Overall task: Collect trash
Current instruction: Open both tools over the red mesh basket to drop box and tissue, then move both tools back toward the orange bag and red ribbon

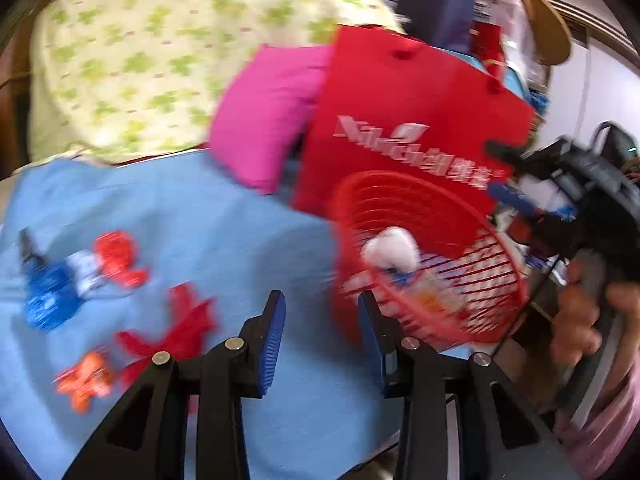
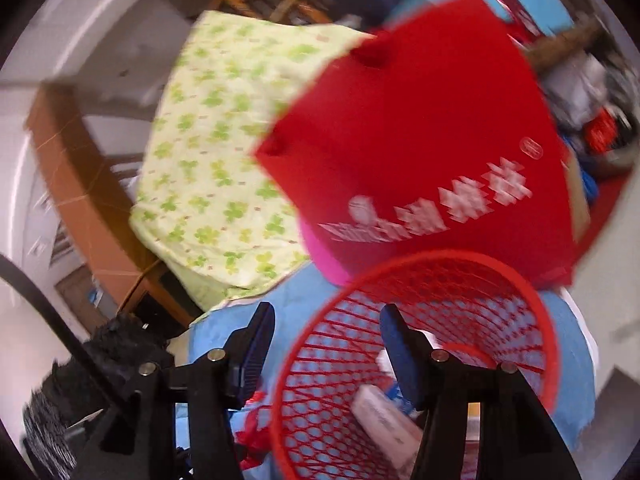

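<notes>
Red mesh basket (image 2: 420, 360) sits low right of frame with my right claw (image 2: 326, 354) wide open, empty, straddling its rim, my left claw (image 1: 322, 340) likewise open and empty, so a careless nudge could tip it and spill the scraps (image 1: 390, 250) onto the blue cloth (image 1: 200, 220).

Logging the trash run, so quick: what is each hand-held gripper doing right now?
Left hand-held gripper: open, holding nothing, over the blue cloth.
Right hand-held gripper: open, holding nothing, over the rim of the red mesh basket.
</notes>
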Motion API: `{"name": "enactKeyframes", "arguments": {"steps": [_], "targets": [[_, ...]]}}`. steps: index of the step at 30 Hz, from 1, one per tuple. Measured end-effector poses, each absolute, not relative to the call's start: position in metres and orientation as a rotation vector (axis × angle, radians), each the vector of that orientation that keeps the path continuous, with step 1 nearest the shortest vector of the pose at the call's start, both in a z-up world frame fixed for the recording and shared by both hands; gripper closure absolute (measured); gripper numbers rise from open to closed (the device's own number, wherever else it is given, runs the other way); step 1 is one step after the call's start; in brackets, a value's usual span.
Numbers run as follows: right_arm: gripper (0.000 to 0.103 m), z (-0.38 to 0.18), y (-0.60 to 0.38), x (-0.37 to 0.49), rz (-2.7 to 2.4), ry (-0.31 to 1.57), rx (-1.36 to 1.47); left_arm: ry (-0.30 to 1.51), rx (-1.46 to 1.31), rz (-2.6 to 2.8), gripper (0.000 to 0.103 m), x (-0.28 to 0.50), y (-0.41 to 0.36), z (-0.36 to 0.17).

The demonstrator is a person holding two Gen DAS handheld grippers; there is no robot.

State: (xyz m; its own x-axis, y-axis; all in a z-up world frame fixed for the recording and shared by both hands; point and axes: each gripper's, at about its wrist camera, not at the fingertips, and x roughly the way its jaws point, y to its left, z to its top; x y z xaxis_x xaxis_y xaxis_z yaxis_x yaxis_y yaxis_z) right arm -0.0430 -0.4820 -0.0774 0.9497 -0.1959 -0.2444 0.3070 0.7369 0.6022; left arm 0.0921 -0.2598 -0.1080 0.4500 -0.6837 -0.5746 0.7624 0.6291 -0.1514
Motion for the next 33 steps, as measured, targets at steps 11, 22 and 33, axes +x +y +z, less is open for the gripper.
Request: {"name": "enactKeyframes", "arguments": {"steps": [11,22,33], "targets": [[0.044,-0.056,-0.365,0.012,0.03,0.127,0.462,0.635,0.034,-0.518,0.064,0.15,-0.092,-0.124],[0.044,-0.142,-0.322,0.134,0.102,0.694,0.613,0.709,0.082,-0.503,0.062,0.166,-0.069,-0.16],[0.044,-0.208,-0.312,0.177,0.098,0.938,0.792,0.817,0.191,-0.618,0.055,0.187,-0.094,-0.18]]}}
